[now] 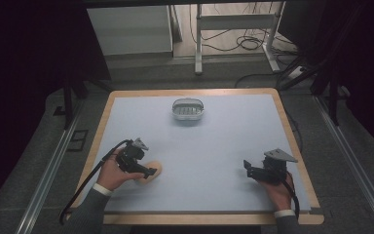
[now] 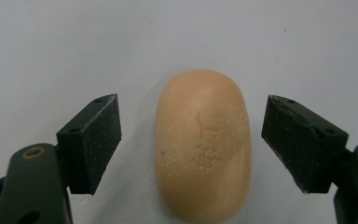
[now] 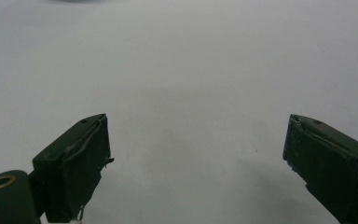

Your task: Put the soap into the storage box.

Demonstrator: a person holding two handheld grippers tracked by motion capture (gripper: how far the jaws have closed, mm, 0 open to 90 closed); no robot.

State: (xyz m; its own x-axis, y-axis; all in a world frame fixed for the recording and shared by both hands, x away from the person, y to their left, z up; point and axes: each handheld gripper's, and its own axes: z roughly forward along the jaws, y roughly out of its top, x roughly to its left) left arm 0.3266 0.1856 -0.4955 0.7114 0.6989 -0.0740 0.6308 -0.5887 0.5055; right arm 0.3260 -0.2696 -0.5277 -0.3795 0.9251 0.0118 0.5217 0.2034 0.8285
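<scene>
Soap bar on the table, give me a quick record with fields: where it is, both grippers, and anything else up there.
soap: peach oval bar, lying flat on the table, near the left front
left gripper: jaws open either side of the bar, gaps on both sides, not touching
right gripper: open, nothing between the jaws, over bare table at the right front
other item: soap dish, at the far middle, apart from the bar
</scene>
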